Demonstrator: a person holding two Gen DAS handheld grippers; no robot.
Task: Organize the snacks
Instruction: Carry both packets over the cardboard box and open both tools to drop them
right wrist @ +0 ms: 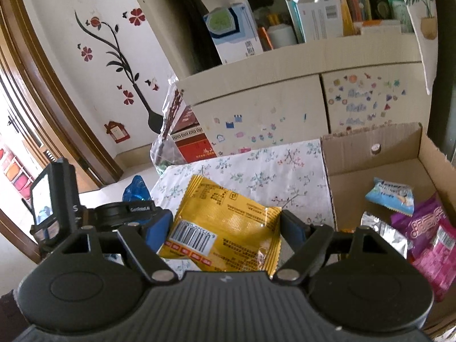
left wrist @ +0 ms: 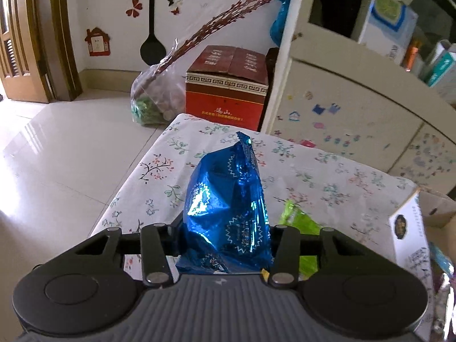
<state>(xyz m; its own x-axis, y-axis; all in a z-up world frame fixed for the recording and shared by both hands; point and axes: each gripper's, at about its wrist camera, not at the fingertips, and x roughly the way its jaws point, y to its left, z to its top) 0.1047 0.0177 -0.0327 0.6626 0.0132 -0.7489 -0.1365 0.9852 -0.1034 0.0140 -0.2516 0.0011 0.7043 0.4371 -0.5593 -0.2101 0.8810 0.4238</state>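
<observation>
Left wrist view: mounted behind the left gripper, angled steeply down, close over the floral tablecloth, facing the wall decal. Right wrist view: behind the right gripper, tilted less, facing the cabinet. Shared: tablecloth, red box, cabinet, decal, cardboard box.

White wall with flower decals, glossy tiled floor, wooden door, cream cabinet

Green packet: mostly hidden behind my left gripper. Pink packet: cut by frame edge; print perhaps illegible.
</observation>
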